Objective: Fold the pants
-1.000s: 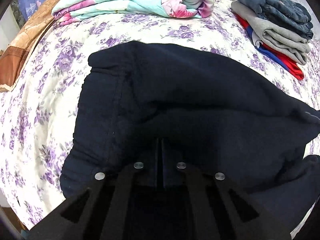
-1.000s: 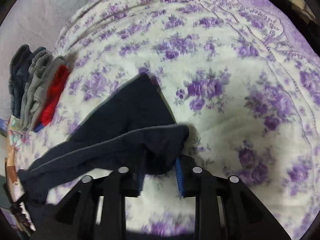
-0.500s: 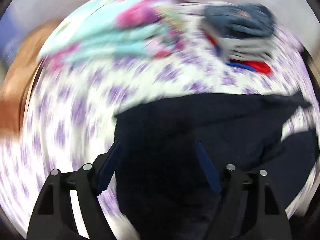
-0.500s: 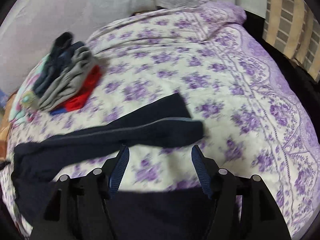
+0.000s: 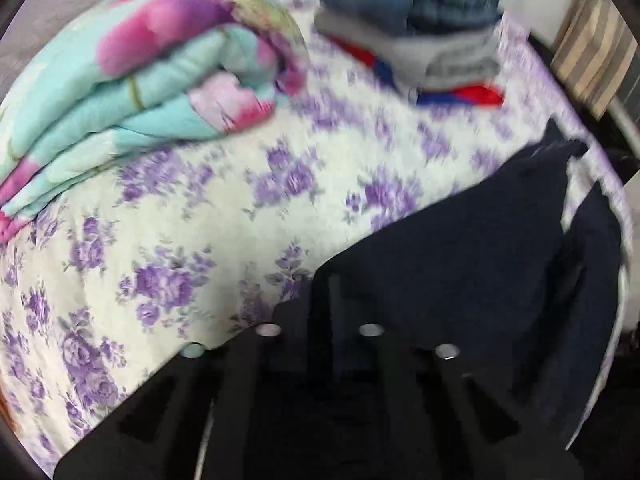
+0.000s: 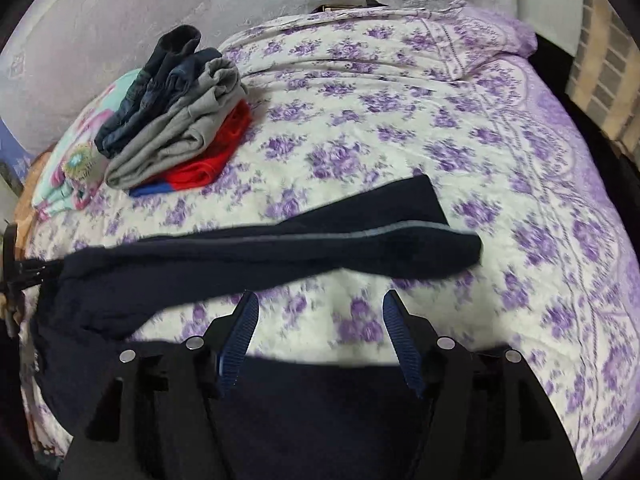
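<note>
Dark navy pants (image 6: pixel 280 248) lie stretched across the floral bedspread (image 6: pixel 400 120), legs pointing right, one leg end (image 6: pixel 448 248) folded over the other. My right gripper (image 6: pixel 320 312) is open and empty, just in front of the pant legs. In the left wrist view the pants (image 5: pixel 480 248) run from the lower middle to the right. My left gripper (image 5: pixel 334 300) is shut on the pants' edge at the waist end; the view is blurred.
A stack of folded clothes (image 6: pixel 176 120), jeans on grey on red and blue, sits at the back left; it also shows in the left wrist view (image 5: pixel 420 32). A folded turquoise and pink quilt (image 5: pixel 140 88) lies beside it. Bare bedspread lies right of the pants.
My right gripper let go of the leg end, opened and drew back. My left gripper opened, swung left along the pants, and is shut again on the edge.
</note>
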Motion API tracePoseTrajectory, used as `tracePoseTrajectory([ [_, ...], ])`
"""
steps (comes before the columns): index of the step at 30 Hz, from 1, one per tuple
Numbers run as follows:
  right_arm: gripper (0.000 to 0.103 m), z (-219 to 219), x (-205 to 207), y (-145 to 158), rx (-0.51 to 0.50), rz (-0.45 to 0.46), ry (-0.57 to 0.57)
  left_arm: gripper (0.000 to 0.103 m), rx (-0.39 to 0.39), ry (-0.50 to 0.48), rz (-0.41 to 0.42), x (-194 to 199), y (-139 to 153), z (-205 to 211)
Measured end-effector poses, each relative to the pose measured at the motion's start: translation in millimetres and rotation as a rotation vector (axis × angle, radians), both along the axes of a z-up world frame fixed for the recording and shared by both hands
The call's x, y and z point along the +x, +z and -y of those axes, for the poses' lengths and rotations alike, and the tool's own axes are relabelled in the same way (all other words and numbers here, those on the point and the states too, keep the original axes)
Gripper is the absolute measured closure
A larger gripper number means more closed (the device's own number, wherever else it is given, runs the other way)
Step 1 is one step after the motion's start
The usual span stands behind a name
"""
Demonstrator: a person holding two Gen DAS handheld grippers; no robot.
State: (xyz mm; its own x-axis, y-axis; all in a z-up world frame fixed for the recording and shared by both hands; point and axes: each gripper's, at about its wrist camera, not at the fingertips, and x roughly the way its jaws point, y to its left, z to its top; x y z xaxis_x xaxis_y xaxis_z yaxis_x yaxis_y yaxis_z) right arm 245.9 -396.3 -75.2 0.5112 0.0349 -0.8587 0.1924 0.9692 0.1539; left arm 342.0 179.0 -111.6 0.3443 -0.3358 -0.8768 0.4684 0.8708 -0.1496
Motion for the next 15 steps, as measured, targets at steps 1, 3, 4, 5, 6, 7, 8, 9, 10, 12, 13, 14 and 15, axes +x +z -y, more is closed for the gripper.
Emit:
tracePoseTrajectory([
  [1,0.037,14,6,-1,0.029,-0.003,-0.033,0.097,-0.043,0.022,0.018,-3,5,-9],
  [3,0.037,31,12,-4,0.065,-0.010,-0.071,0.098,-0.056,0.026,0.022,-6,5,-13],
  [4,0.037,43,17,-7,0.090,-0.022,-0.087,0.098,-0.043,0.021,0.022,-9,3,-10],
  [5,0.037,47,19,-9,0.088,-0.029,-0.086,0.098,-0.028,0.015,0.022,-10,2,-8],
  [6,0.037,50,23,-11,0.067,-0.042,-0.068,0.098,-0.011,0.010,0.023,-12,0,-4],
  [7,0.036,51,26,-12,0.047,-0.055,-0.046,0.098,0.000,0.006,0.021,-14,-1,-1],
  [8,0.034,53,27,-15,0.031,-0.074,-0.025,0.098,0.008,0.006,0.021,-15,-1,0],
  [9,0.030,54,29,-19,0.015,-0.098,-0.008,0.098,0.007,0.008,0.018,-15,0,-1],
  [10,0.029,56,30,-24,-0.010,-0.129,0.003,0.098,0.007,0.012,0.018,-16,1,-1],
  [12,0.029,61,31,-34,-0.024,-0.178,0.005,0.098,0.018,0.013,0.020,-17,1,1],
  [13,0.029,67,31,-38,-0.002,-0.192,-0.012,0.098,0.028,0.012,0.021,-17,-1,3],
  [14,0.029,73,31,-41,0.031,-0.204,-0.037,0.098,0.044,0.012,0.022,-18,-1,5],
  [15,0.029,79,30,-43,0.062,-0.209,-0.063,0.098,0.055,0.012,0.023,-19,-1,6],
])
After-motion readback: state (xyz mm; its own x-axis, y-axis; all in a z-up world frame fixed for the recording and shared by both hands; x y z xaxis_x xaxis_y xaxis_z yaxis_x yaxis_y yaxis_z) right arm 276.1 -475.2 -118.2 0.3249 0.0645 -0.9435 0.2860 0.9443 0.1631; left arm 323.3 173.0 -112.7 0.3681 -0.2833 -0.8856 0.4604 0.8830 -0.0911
